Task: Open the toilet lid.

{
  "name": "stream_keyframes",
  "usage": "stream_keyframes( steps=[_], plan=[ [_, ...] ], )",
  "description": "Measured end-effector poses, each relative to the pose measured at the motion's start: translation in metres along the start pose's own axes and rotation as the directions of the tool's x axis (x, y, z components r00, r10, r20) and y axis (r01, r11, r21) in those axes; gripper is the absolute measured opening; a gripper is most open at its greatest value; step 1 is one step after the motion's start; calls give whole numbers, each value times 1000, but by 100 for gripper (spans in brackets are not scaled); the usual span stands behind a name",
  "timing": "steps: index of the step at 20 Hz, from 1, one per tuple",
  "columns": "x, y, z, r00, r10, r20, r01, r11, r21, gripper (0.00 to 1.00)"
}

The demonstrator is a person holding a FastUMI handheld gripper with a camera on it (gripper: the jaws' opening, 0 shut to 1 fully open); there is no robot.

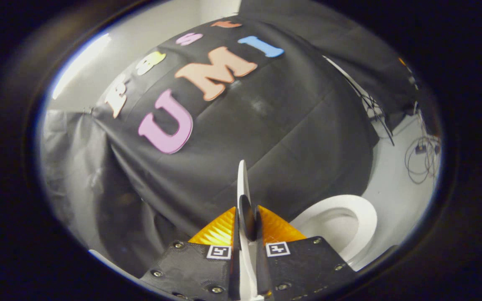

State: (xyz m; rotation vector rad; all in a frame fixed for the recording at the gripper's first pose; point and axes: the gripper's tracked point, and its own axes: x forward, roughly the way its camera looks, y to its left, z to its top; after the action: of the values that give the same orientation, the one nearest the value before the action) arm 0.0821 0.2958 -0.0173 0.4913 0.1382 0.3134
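While the gripper (247,217) points up toward the black cloth wall (266,138), its jaws are closed nearly all the way, clamping the thin white toilet lid (243,179) edge-on between them. Both orange ribbed fingertips (220,232) press against the lid, one on each face, with a dark pad showing at the pinch. That lid stands close to upright, its rim rising past the tips toward the cloth. Down to the right of the jaws sits the white toilet seat (360,209), uncovered, ringing the bowl (337,228). Beyond it a pale floor (396,184) carries loose cables (423,161) and thin stand legs (377,113).
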Motion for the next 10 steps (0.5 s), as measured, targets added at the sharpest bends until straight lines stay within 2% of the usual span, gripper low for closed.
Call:
stream_keyframes(
  steps=[4,10],
  plan=[
    [15,43,-10,998,29,-63,-40,983,-178,17],
    [18,111,-40,990,112,-86,-131,958,-253,21]
  ],
)
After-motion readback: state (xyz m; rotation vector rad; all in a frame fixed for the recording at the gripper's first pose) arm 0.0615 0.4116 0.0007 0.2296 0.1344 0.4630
